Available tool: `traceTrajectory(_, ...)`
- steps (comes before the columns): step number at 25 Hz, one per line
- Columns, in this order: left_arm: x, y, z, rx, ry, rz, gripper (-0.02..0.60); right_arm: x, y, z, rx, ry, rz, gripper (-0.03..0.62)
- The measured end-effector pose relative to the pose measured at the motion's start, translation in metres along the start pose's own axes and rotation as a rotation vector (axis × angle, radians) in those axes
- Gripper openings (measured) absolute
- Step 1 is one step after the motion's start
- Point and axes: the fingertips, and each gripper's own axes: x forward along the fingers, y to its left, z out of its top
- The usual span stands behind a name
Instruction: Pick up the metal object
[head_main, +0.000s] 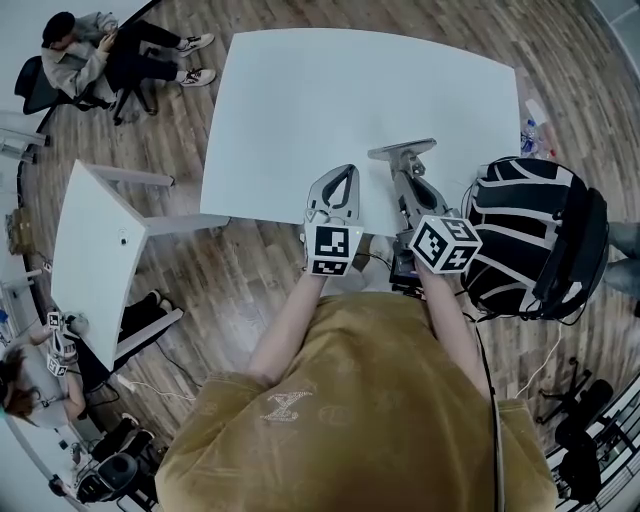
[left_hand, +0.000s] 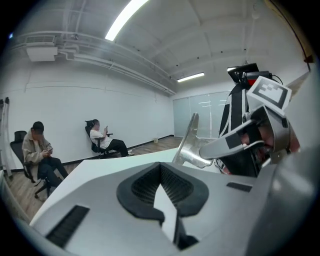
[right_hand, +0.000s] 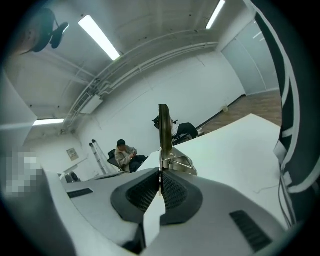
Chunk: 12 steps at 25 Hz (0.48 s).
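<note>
The metal object (head_main: 403, 152) is a shiny bracket with a flat plate at its far end. It is held over the near edge of the white table (head_main: 300, 100). My right gripper (head_main: 406, 186) is shut on its stem. In the right gripper view the metal object (right_hand: 163, 131) stands edge-on straight out of the right gripper (right_hand: 161, 172). My left gripper (head_main: 345, 172) hovers just left of it, shut and holding nothing. The left gripper view shows the left gripper (left_hand: 160, 166) with jaws meeting, and the metal object (left_hand: 190, 145) to its right.
A black-and-white backpack (head_main: 530, 235) stands right of my right arm, close to the table's corner. A second white table (head_main: 95, 250) is off to the left. A seated person (head_main: 85, 55) is at the far left, and another person (head_main: 25, 385) is at the lower left.
</note>
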Motion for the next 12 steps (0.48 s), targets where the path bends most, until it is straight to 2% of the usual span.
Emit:
traceTrajectory(4, -0.002, -0.001, 0.012, 0.002, -0.023, 0.005, 0.006, -0.004, 0.002, 0.008, -0.092, -0.025, -0.016, 0.008)
traceTrajectory(12, -0.002, -0.001, 0.028, -0.008, -0.060, 0.007, 0.006, -0.010, 0.009, 0.031, -0.177, -0.089, -0.029, 0.008)
